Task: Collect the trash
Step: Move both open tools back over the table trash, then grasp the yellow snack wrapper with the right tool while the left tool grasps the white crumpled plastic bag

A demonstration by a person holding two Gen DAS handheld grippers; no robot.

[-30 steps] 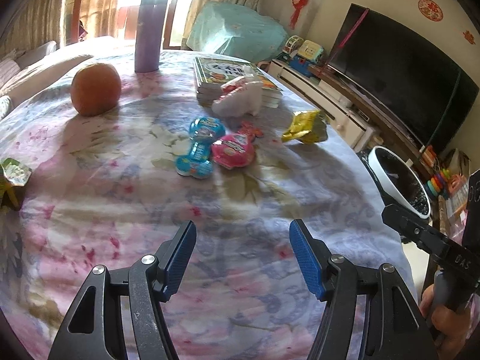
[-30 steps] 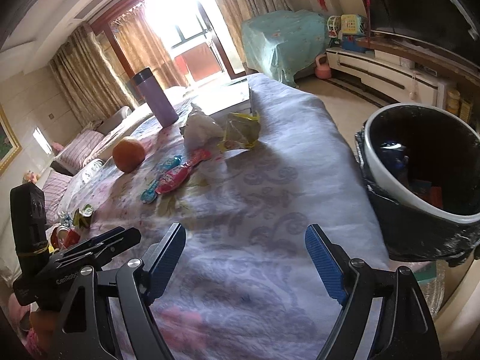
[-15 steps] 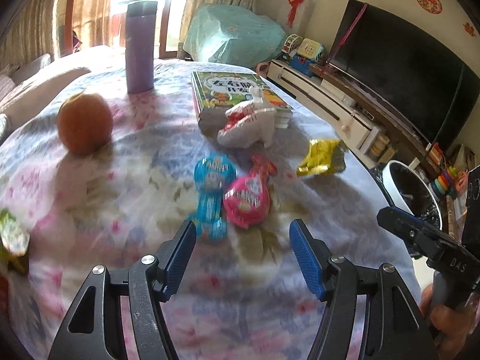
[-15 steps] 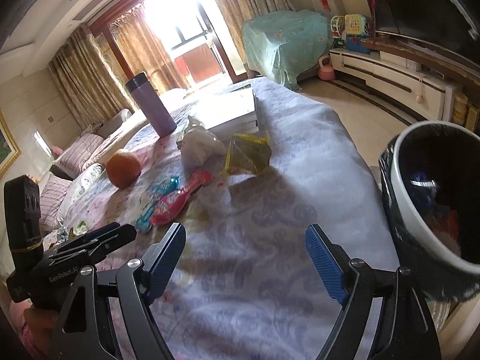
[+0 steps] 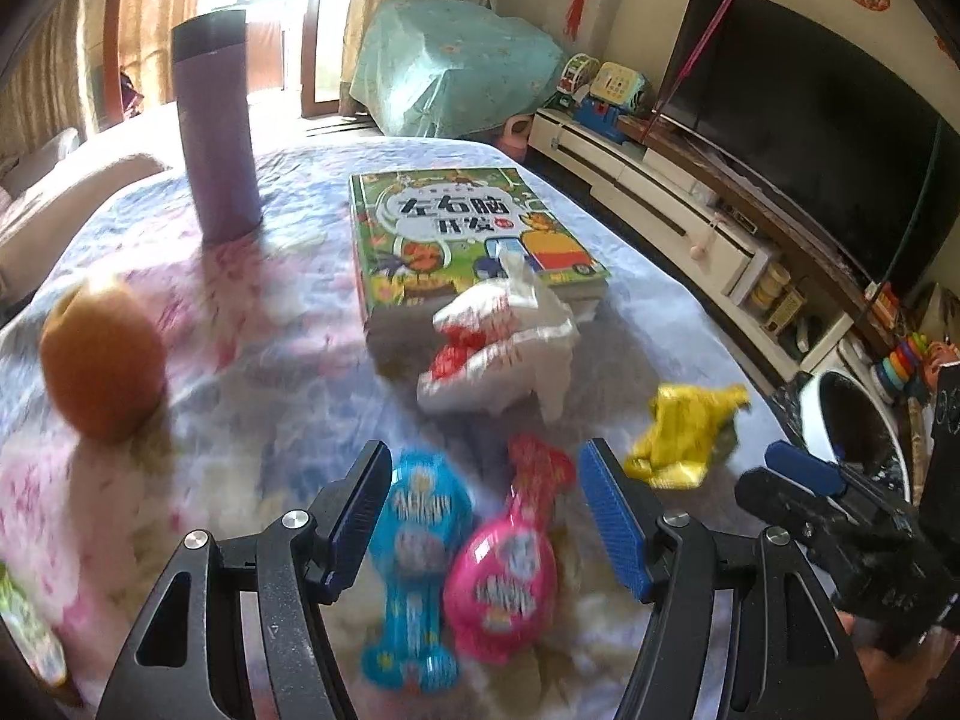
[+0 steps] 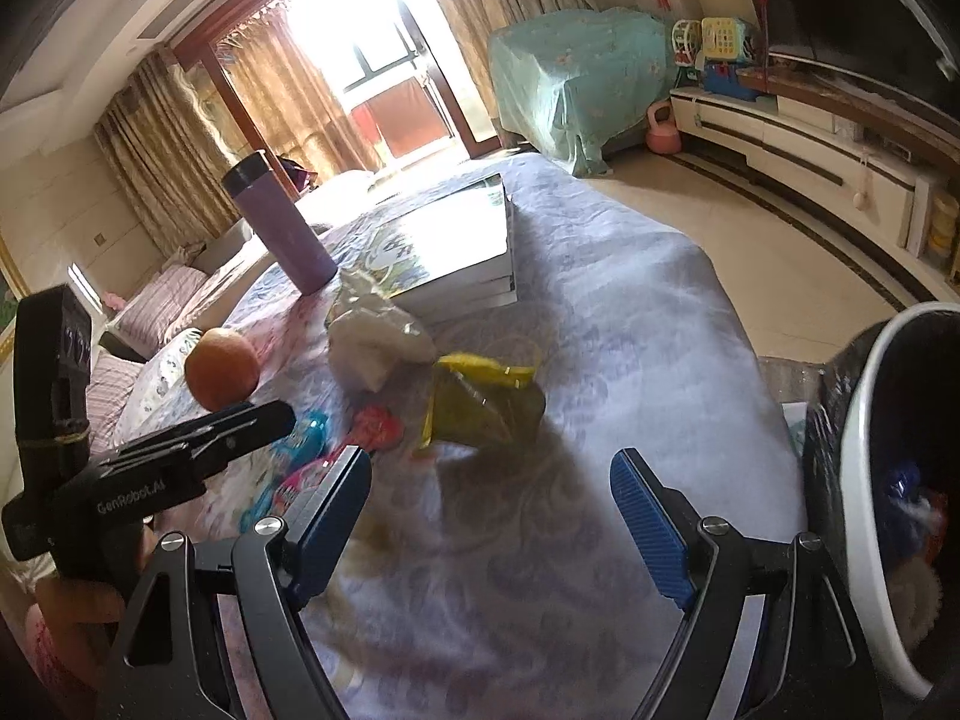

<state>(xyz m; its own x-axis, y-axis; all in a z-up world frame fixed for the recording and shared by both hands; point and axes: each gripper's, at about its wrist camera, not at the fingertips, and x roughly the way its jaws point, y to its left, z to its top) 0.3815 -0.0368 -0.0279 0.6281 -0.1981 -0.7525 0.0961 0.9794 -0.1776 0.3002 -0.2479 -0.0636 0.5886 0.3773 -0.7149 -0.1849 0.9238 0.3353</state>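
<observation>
The pink plastic candy wrapper (image 5: 503,579) lies on the floral tablecloth (image 5: 252,360) beside a blue plastic wrapper (image 5: 414,546), both between the left gripper's (image 5: 486,516) spread jaws. It should centre on one before closing. The right gripper (image 6: 489,516) hovers spread near the yellow crumpled foil packet (image 6: 480,402).

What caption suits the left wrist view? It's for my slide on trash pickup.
Open left gripper frames blue wrapper and pink wrapper on the floral tablecloth.
</observation>
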